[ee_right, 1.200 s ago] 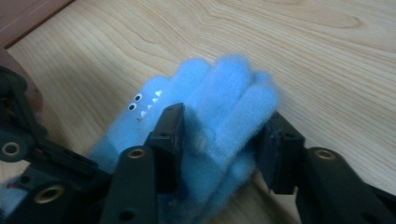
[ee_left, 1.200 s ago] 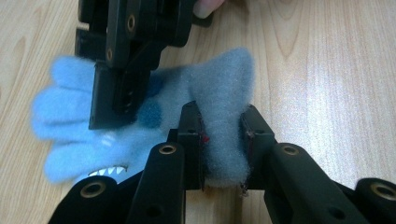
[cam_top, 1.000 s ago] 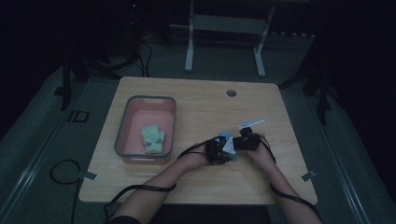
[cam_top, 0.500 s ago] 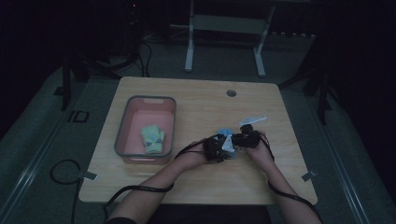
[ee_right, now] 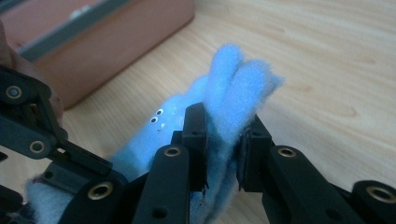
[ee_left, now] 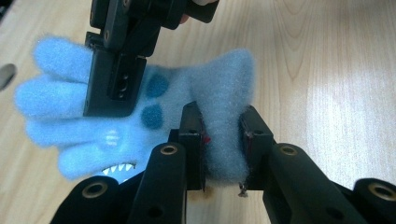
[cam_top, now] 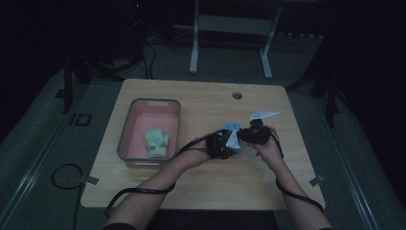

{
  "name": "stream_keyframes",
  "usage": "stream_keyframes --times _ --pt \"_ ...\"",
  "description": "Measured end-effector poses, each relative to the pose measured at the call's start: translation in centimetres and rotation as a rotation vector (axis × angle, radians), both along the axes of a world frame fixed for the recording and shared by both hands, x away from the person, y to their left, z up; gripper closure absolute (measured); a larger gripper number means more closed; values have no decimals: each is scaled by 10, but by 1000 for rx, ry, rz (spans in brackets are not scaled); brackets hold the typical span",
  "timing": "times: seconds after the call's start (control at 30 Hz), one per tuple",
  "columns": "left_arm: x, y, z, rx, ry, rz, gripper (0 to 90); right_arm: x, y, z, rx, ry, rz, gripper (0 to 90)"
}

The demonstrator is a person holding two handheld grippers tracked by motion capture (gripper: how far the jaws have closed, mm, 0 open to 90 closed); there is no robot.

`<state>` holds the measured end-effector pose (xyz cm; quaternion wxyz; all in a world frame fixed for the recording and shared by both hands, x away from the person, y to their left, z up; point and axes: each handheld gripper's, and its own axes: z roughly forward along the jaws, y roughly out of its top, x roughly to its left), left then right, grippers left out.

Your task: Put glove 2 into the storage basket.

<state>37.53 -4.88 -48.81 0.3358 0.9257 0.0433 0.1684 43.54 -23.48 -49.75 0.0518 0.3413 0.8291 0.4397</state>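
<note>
Left gripper view: both jaws pinch blue glove (ee_left: pixel 187 98).

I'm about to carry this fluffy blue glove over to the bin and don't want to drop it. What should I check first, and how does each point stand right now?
1. Left gripper clamped on the fluffy light-blue glove at its cuff end: ok.
2. Right gripper clamped on the glove's fingers: ok.
3. Glove lifted off the wooden table: cannot tell; the high view is dim.
4. Pink, grey-rimmed bin within the table, to the left of both grippers: ok.
5. Room in the bin: ok; a folded green-yellow glove lies toward the near end, and the far end is bare.
6. Path to the bin free of things: ok.
</note>
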Motion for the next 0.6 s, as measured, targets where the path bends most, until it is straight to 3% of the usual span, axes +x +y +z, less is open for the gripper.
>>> stream_keyframes --times 0.27,0.6 --pt "-1 12 22 15 -28 10 758 3 10 20 20 -14 7 767" --pt "-3 29 38 36 -49 33 758 6 30 38 27 -28 29 767"
